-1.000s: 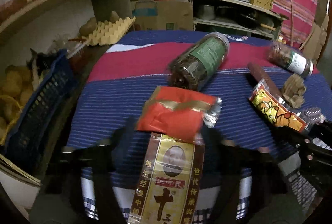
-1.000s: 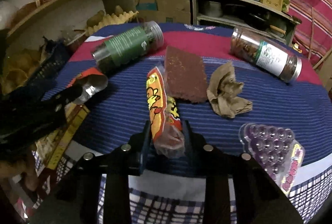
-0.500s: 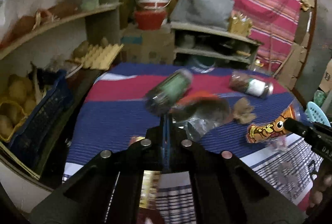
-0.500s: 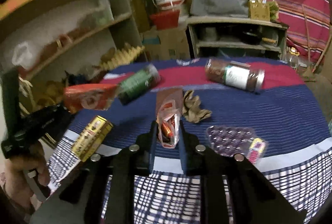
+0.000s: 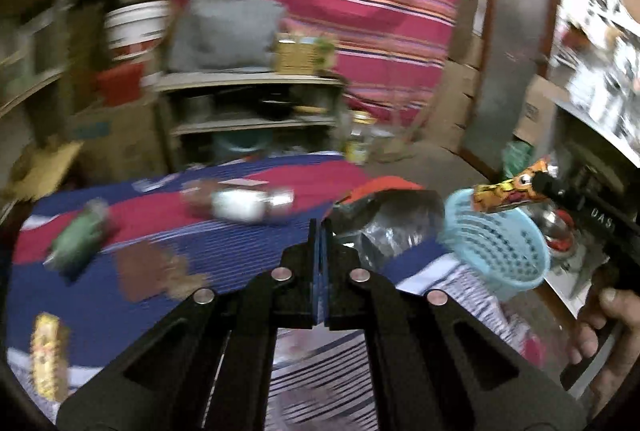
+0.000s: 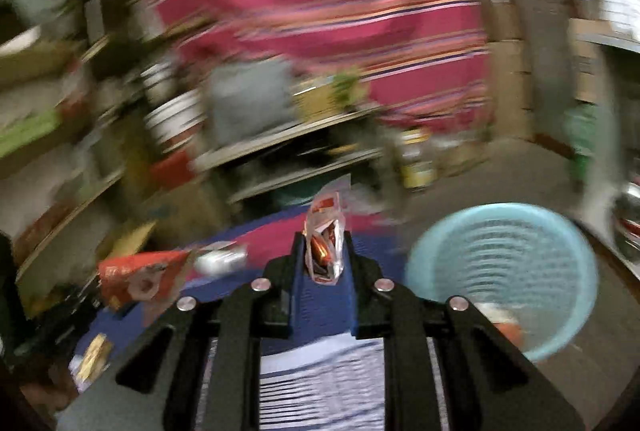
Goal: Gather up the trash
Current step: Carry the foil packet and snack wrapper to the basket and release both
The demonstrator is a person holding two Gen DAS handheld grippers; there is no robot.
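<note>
My left gripper point(image 5: 320, 227) is shut on a red and silver foil wrapper point(image 5: 384, 207), which sticks out to the right of its tips. The same red wrapper point(image 6: 136, 275) hangs at the left of the right wrist view. My right gripper point(image 6: 324, 247) is shut on a crumpled yellow and orange snack wrapper point(image 6: 324, 251). In the left wrist view that snack wrapper point(image 5: 508, 191) is held over the rim of a light blue plastic basket point(image 5: 496, 243). The basket point(image 6: 508, 271) stands low, right of the table, and something blurred and red lies inside.
A table with a blue and red striped cloth point(image 5: 240, 251) carries a white-labelled jar point(image 5: 248, 203), a green-labelled jar point(image 5: 76, 235), brown crumpled paper point(image 5: 148, 267) and a yellow packet point(image 5: 48, 355). Shelves point(image 5: 248, 83) and a striped curtain stand behind. A hand point(image 5: 600, 327) holds the right gripper.
Both grippers closed on their wrappers, lifted them off the table and swung right. The blue basket has come into both views.
</note>
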